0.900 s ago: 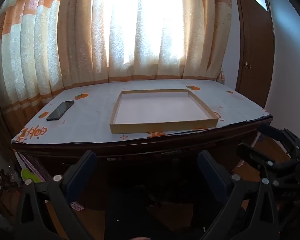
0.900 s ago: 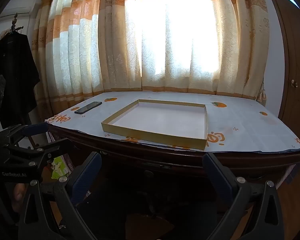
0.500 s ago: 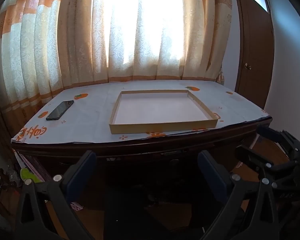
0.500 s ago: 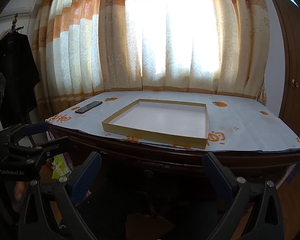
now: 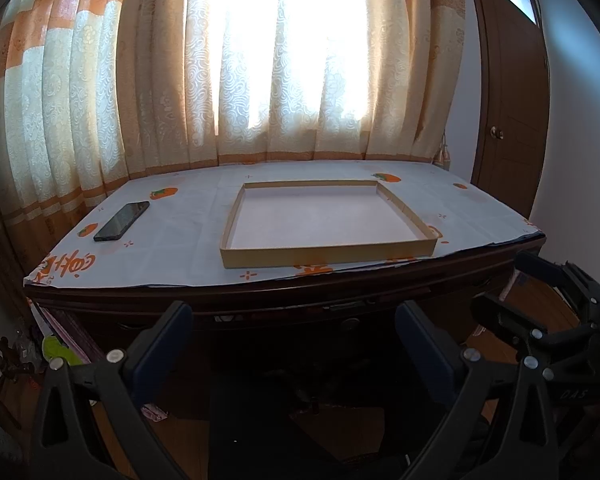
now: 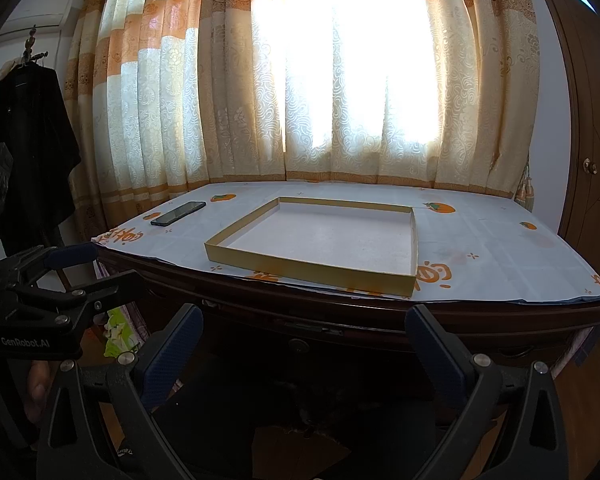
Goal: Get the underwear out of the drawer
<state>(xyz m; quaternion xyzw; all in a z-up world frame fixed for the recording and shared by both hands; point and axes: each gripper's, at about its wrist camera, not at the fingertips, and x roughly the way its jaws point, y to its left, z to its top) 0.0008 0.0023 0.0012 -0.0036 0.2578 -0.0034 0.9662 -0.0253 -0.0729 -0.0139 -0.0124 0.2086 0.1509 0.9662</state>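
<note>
I hold the left gripper [image 5: 292, 344] and right gripper [image 6: 304, 344] spread wide and empty, low before the desk, ready for its shut drawer [image 6: 312, 326]. The underwear is out of sight, presumably inside. Beyond, the tabletop [image 6: 500, 256] carries an empty tray [image 6: 324, 268], likely for it.

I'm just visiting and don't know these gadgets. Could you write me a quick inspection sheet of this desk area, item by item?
Surface: dark wooden desk under a white cloth with orange prints.
Job's things: drawer front below the desk edge looks closed; no underwear seen.
Clutter: black phone lying flat at the cloth's left; shallow cardboard tray in the middle, nothing in it.
Grippers: left hand-held gripper and right hand-held gripper both wide open, holding nothing, short of the desk.
Cables: nothing seen.
Surroundings: sunlit curtains, brown door, dark garment hanging at left.
</note>
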